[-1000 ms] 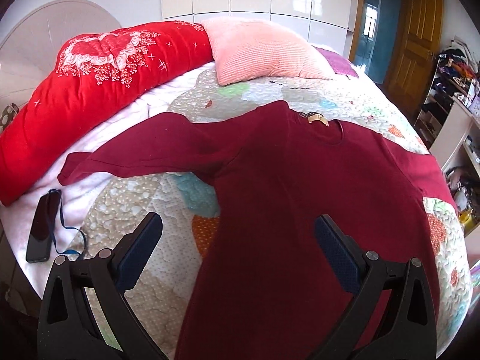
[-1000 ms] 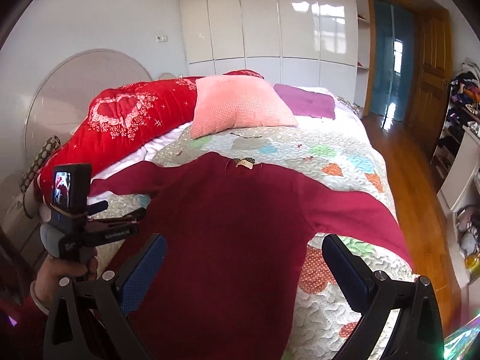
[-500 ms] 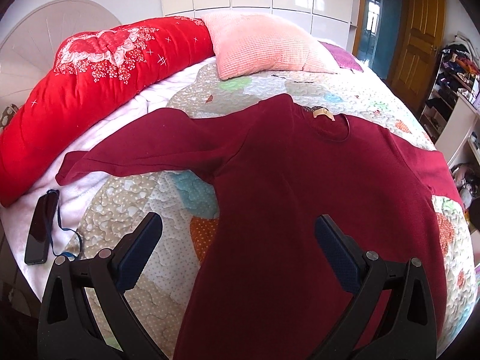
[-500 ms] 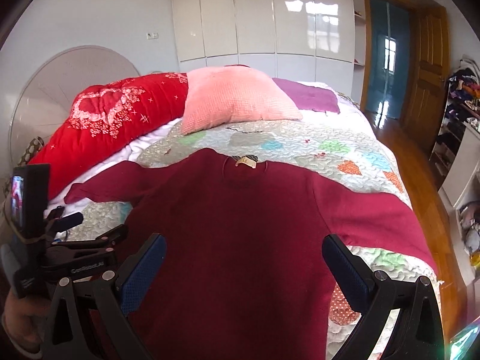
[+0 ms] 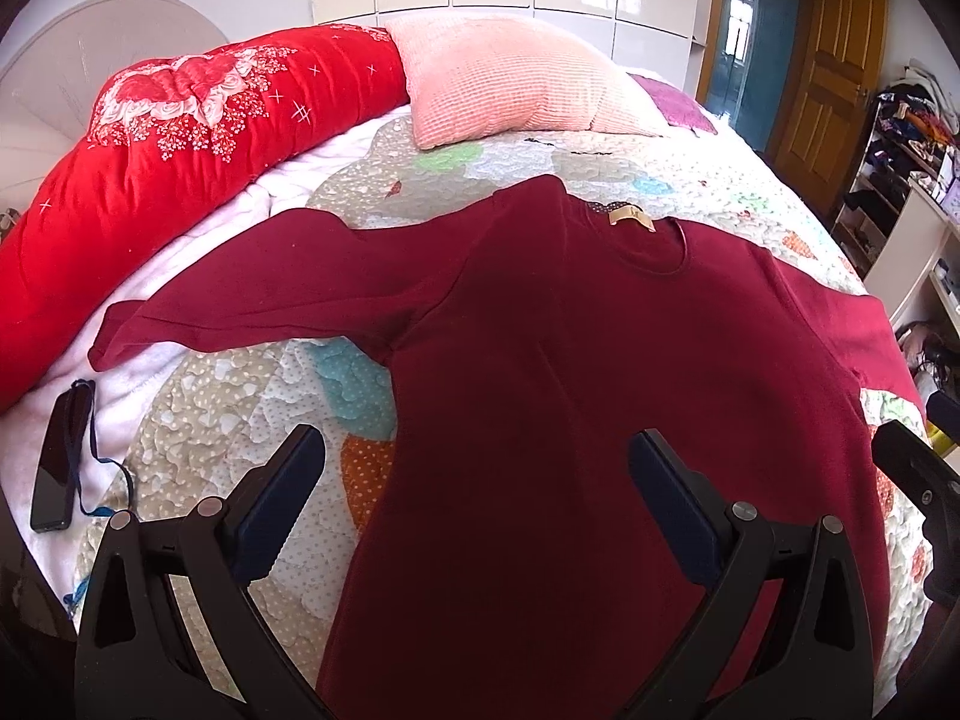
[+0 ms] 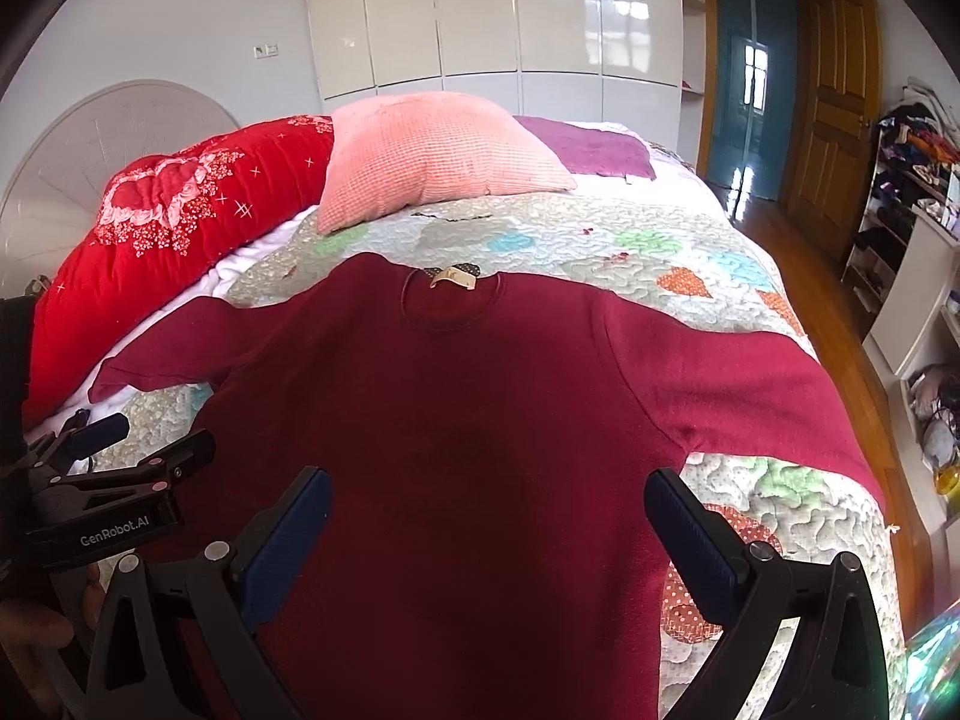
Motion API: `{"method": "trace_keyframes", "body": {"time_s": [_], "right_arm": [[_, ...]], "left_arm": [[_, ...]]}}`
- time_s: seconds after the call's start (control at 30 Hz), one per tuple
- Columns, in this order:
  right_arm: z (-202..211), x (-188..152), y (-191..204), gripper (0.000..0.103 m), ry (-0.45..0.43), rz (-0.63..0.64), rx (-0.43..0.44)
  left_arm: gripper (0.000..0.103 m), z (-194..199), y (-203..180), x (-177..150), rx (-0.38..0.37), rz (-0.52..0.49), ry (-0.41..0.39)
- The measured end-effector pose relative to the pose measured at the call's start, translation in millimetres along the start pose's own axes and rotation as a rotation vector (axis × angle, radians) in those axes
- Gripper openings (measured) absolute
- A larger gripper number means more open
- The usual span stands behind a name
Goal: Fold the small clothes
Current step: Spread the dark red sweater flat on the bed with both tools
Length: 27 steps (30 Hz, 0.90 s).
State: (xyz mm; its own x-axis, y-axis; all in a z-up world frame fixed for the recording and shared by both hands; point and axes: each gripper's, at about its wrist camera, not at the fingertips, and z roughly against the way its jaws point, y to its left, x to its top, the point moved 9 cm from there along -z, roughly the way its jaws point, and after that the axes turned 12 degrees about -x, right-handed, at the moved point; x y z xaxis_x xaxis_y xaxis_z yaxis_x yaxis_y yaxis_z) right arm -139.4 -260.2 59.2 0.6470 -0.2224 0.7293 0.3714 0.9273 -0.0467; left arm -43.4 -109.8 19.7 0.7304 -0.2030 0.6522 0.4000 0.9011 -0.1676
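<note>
A dark red long-sleeved sweater (image 5: 570, 372) lies flat and face up on the quilted bed, both sleeves spread out, a tan label at the neck. It also shows in the right wrist view (image 6: 456, 420). My left gripper (image 5: 474, 492) is open and empty, held above the sweater's lower left part. My right gripper (image 6: 486, 516) is open and empty above the lower body of the sweater. The left gripper also shows at the left edge of the right wrist view (image 6: 114, 468).
A red quilt (image 5: 180, 120) and a pink pillow (image 5: 510, 78) lie at the head of the bed. A black phone with a blue cord (image 5: 57, 468) lies left of the sweater. Shelves with clutter (image 6: 912, 228) stand to the right.
Both grippers have moved forward and lower over the sweater, which looks larger now. The sweater has not moved and both grippers stay open.
</note>
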Motion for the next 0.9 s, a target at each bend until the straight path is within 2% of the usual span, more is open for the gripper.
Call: {"method": "trace_keyframes", "body": {"time_s": [0.9], "right_arm": [[-37.2,-4.0,3.3,0.103,0.061,-0.040,-0.004]], "left_arm": [[0.102,-20.5,-3.4,4.1,-0.019,0.025,0.023]]}}
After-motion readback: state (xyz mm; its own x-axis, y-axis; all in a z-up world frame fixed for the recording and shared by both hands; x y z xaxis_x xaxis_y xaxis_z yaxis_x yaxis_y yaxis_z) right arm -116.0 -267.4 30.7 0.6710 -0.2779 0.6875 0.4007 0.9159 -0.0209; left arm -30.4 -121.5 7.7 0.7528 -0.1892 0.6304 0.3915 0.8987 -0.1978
